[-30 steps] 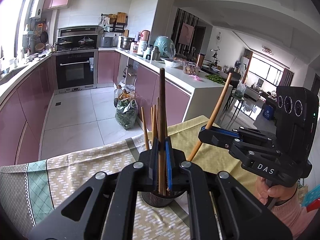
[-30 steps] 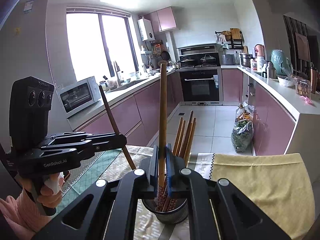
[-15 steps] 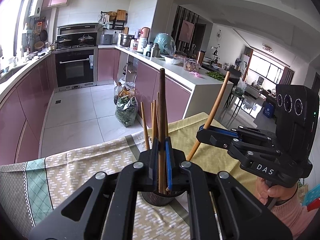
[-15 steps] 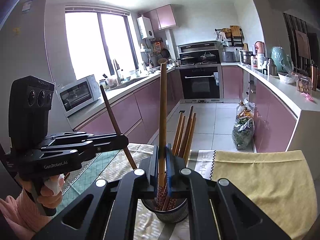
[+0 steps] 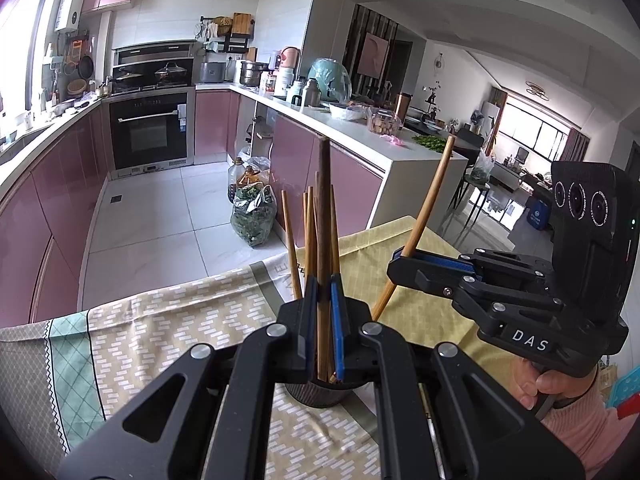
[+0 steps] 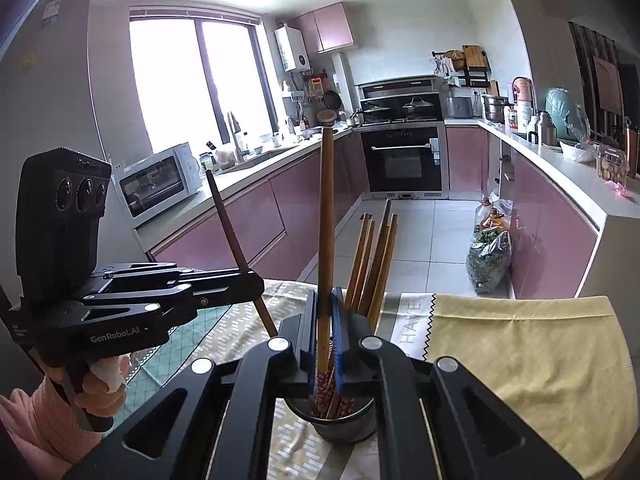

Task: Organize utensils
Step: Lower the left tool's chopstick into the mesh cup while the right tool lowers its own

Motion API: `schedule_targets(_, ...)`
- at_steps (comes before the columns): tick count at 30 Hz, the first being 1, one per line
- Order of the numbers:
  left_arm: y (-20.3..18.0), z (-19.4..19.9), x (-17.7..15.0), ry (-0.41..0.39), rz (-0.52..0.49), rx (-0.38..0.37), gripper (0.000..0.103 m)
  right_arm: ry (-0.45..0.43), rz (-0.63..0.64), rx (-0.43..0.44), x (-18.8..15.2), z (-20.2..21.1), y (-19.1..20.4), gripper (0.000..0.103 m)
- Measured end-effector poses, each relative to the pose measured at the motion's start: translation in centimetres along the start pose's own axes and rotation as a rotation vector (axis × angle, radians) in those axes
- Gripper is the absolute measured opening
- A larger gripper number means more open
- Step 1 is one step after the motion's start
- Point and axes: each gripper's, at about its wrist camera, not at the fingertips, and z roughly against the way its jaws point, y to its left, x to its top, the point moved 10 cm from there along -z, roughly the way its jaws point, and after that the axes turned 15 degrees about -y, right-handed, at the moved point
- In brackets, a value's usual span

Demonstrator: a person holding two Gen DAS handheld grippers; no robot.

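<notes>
Daylight is entering through a large window (image 6: 200, 84) above the sink counter. Pink cabinets (image 5: 40, 208) are lining a white tiled floor (image 5: 160, 216); a built-in oven (image 5: 149, 130) is facing forward.

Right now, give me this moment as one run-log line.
left gripper: shut on dark chopstick | right gripper: shut on light chopstick | both above mesh holder | other chopsticks inside

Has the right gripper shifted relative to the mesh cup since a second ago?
No. The right gripper, shut on a chopstick, sits over the mesh cup exactly as before.
</notes>
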Motion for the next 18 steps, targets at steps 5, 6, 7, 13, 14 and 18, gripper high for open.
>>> schedule_targets(5, 0.1, -0.5, -0.2, 0.013, -0.002, 0.000, 0.007, 0.010, -0.003, 0.001, -0.4, -0.1, 0.0, 0.006)
schedule_targets(6, 0.0, -0.6, -0.3, 0.015, -0.002, 0.000, 0.007, 0.013, -0.004, 0.002, -0.4, -0.2, 0.0, 0.006)
schedule_targets(7, 0.1, -0.7, -0.4, 0.018, -0.002, 0.000, 0.007, 0.014, -0.004, 0.002, -0.5, -0.2, 0.0, 0.006)
schedule_targets(13, 0.2, -1.1, -0.7, 0.032, -0.009, 0.001, 0.007, 0.026, -0.007, 0.002, -0.8, -0.5, -0.1, 0.006)
schedule_targets(14, 0.3, -1.0, -0.8, 0.034, -0.009, 0.001, 0.007, 0.028, -0.007, 0.002, -0.9, -0.5, -0.1, 0.006)
schedule_targets(18, 0.0, -1.4, -1.2, 0.042, -0.012, 0.004, 0.007, 0.037, -0.009, 0.004, -1.2, -0.8, -0.1, 0.006)
